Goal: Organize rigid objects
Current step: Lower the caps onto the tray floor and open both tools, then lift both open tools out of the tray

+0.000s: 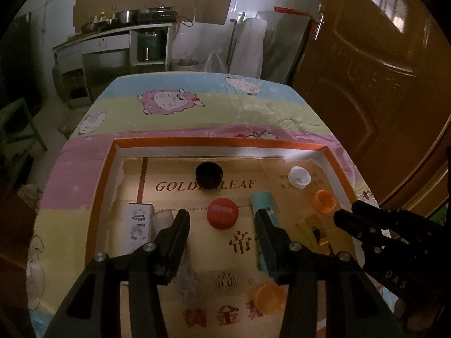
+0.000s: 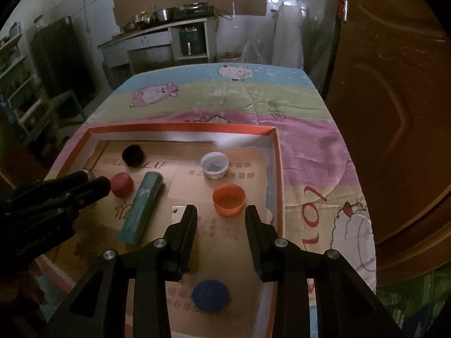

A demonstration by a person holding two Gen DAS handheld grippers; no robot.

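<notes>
A: From the left wrist view, our left gripper [image 1: 222, 219] hangs over the orange-rimmed tray [image 1: 217, 141] with its jaws well apart and nothing between the pads. Just ahead of the gap we see the red cap [image 1: 222, 214] lying on the printed cardboard floor, and beyond it the black cap [image 1: 209, 174].

B: To our left of the jaws lies the white carton [image 1: 138, 226]; by the right finger, the teal tube [image 1: 265, 217]. The white cap [image 1: 299, 177] and an orange cap [image 1: 324, 201] sit toward the far right corner, and another orange cap [image 1: 269, 298] is near us. These look like light, stiff plastic, so we judge they will slide on the cardboard if nudged. We would pinch a cap across its ribbed side wall.

A: In the right wrist view, our right gripper [image 2: 221, 211] is moderately open and holds nothing. The orange cap [image 2: 228, 198], mouth up, lies just beyond the fingertips, with the white cap [image 2: 215, 164] farther on.

B: The teal tube [image 2: 141, 207] lies to the left. We would grip it across its middle, since the round body may roll. A blue cap [image 2: 210, 295] sits below the jaws, blurred. The tray rests on the sheep-print cloth [image 2: 310, 146].
</notes>
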